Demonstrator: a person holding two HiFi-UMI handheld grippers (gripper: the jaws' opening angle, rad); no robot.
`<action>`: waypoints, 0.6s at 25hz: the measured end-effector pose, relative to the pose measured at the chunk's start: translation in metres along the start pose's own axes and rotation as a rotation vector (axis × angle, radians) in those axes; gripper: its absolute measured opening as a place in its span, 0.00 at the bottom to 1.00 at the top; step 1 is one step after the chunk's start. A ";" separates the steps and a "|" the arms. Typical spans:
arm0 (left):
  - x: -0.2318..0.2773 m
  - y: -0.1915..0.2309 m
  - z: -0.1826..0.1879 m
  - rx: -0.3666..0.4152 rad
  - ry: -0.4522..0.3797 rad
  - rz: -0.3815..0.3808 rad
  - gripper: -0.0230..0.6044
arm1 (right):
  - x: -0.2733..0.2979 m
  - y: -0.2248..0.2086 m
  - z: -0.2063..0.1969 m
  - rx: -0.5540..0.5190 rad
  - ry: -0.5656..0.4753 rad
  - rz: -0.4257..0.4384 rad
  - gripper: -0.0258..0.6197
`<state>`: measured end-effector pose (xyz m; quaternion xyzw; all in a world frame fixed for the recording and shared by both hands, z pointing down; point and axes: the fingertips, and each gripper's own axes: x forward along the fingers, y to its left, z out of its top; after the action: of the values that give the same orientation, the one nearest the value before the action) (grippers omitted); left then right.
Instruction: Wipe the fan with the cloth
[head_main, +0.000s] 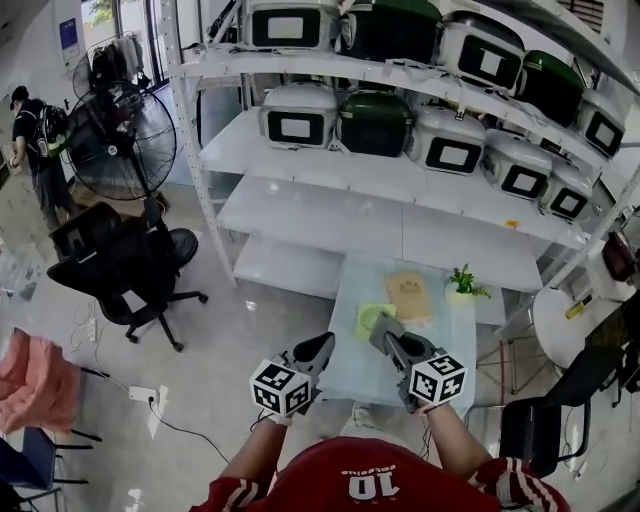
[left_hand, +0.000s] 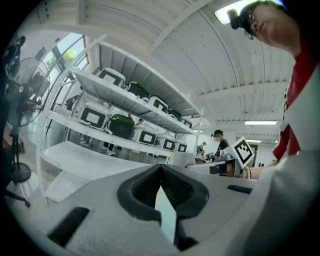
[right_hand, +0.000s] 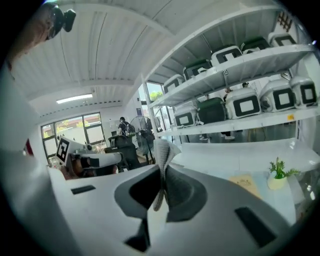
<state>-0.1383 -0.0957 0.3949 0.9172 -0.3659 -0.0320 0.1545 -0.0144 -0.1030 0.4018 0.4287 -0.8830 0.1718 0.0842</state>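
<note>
A big black pedestal fan (head_main: 120, 140) stands on the floor at the far left, well away from both grippers; it also shows at the left edge as the fan (left_hand: 20, 95). My right gripper (head_main: 381, 324) is over the near end of a glass table (head_main: 345, 375), shut on a yellow-green cloth (head_main: 368, 318). In the right gripper view the cloth (right_hand: 164, 150) pokes up in a fold from between the jaws of the right gripper (right_hand: 161, 172). My left gripper (head_main: 325, 343) hangs beside it; the left gripper (left_hand: 160, 170) is shut with nothing in it.
A black office chair (head_main: 120, 260) sits between me and the fan. White shelves (head_main: 330, 190) with several boxy appliances stand behind the table. On the table lie a brown booklet (head_main: 408, 293) and a small potted plant (head_main: 462, 283). A person (head_main: 35, 150) stands at far left.
</note>
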 end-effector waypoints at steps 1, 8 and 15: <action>-0.002 -0.002 0.009 -0.019 -0.019 -0.017 0.04 | -0.008 0.003 0.010 -0.007 -0.020 -0.004 0.06; -0.007 -0.023 0.066 0.058 -0.108 -0.146 0.03 | -0.062 0.005 0.074 -0.061 -0.171 -0.046 0.06; -0.010 -0.047 0.098 0.197 -0.137 -0.109 0.03 | -0.110 0.001 0.113 -0.092 -0.311 -0.068 0.06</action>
<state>-0.1313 -0.0824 0.2873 0.9421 -0.3266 -0.0668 0.0363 0.0525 -0.0643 0.2645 0.4753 -0.8773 0.0600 -0.0280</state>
